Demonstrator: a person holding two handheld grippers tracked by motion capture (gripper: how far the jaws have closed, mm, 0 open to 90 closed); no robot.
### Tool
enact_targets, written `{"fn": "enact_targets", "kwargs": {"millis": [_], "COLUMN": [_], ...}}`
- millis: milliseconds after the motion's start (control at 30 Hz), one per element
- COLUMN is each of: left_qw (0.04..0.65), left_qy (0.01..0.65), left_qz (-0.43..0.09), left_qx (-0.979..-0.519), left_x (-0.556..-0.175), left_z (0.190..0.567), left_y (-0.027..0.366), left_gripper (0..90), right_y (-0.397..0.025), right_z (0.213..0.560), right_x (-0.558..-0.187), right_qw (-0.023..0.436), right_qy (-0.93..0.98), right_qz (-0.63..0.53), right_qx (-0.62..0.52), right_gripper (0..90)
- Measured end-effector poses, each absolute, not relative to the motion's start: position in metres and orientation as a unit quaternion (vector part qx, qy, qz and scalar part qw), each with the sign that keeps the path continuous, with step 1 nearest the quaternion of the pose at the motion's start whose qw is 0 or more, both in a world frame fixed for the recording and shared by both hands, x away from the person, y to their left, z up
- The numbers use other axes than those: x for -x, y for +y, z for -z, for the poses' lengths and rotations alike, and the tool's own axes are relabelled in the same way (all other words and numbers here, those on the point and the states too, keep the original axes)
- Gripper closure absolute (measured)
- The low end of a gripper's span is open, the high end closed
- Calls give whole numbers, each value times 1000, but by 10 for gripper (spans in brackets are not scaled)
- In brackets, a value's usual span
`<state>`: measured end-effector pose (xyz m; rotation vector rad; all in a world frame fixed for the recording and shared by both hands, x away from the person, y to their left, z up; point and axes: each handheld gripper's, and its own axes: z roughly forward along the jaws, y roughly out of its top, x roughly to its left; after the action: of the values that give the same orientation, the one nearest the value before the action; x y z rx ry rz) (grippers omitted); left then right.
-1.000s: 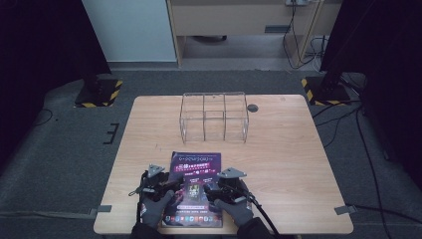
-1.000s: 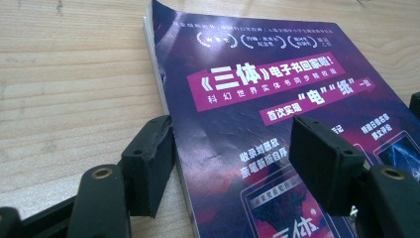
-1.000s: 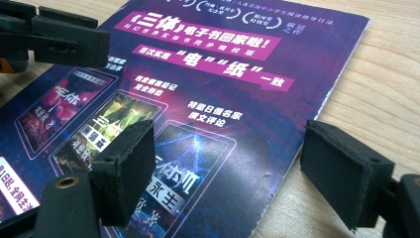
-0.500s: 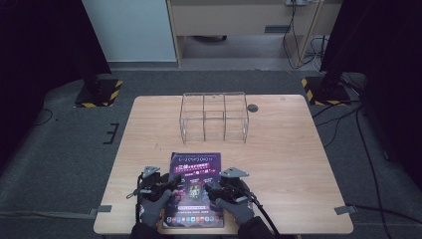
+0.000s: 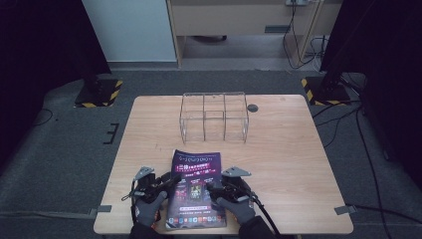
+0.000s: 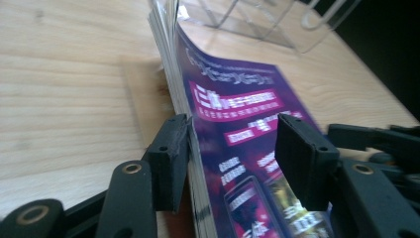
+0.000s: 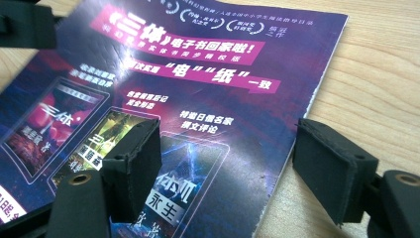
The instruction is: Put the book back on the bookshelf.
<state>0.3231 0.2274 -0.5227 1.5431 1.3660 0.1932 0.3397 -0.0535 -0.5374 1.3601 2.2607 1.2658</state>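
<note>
High view: wooden table (image 5: 278, 149) w/ a purple magazine (image 5: 195, 189) lying at the near edge, centre. Clear wire/acrylic rack (image 5: 214, 117) stands beyond the magazine, well apart from it, toward the far edge; small dark round grommet (image 5: 253, 107) just right of the rack. Left gripper (image 5: 166, 184) sits at the magazine's left edge, right gripper (image 5: 215, 189) at its right edge, both held by gloved hands: left hand (image 5: 149, 209), right hand (image 5: 238, 208).

Left gripper view: jaws open moderately, straddling the magazine's (image 6: 233, 129) left page edge. One jaw outside on the table side, against the page stack; other jaw over the cover w/ a gap. Edge looks lifted off the table. Rack (image 6: 257, 20) blurred beyond.

Right gripper view: jaws wide apart, straddling the magazine's (image 7: 173, 89) right edge. One jaw over the cover, other over bare table (image 7: 386, 74). Nothing clamped.
</note>
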Motion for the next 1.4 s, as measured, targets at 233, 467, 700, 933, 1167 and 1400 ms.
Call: {"fn": "enact_targets", "kwargs": {"millis": [233, 467, 700, 933, 1167, 1400], "left_qw": [497, 514, 524, 537, 461, 432], "left_qy": [559, 544, 523, 503, 505, 526], "left_qz": [-67, -67, -71, -31, -79, -88], "left_qx": [-660, -660, -669, -677, -725, -727], "left_x": [-326, -325, -333, -337, -335, -336], "left_z": [525, 523, 527, 533, 527, 524], "left_y": [228, 228, 224, 219, 202, 201], "left_gripper": [456, 448, 412, 426, 511, 674], "right_y": [-54, -54, -54, -55, -56, -56], "right_z": [537, 537, 537, 537, 537, 537], "right_x": [-340, -340, -340, -341, -341, -341], "right_qw": [107, 108, 115, 117, 111, 109], "right_qy": [771, 772, 773, 776, 774, 774], "right_qz": [-429, -429, -424, -423, -425, -426], "right_qx": [-458, -457, -458, -454, -457, -455], "right_gripper": [270, 270, 271, 277, 284, 281]}}
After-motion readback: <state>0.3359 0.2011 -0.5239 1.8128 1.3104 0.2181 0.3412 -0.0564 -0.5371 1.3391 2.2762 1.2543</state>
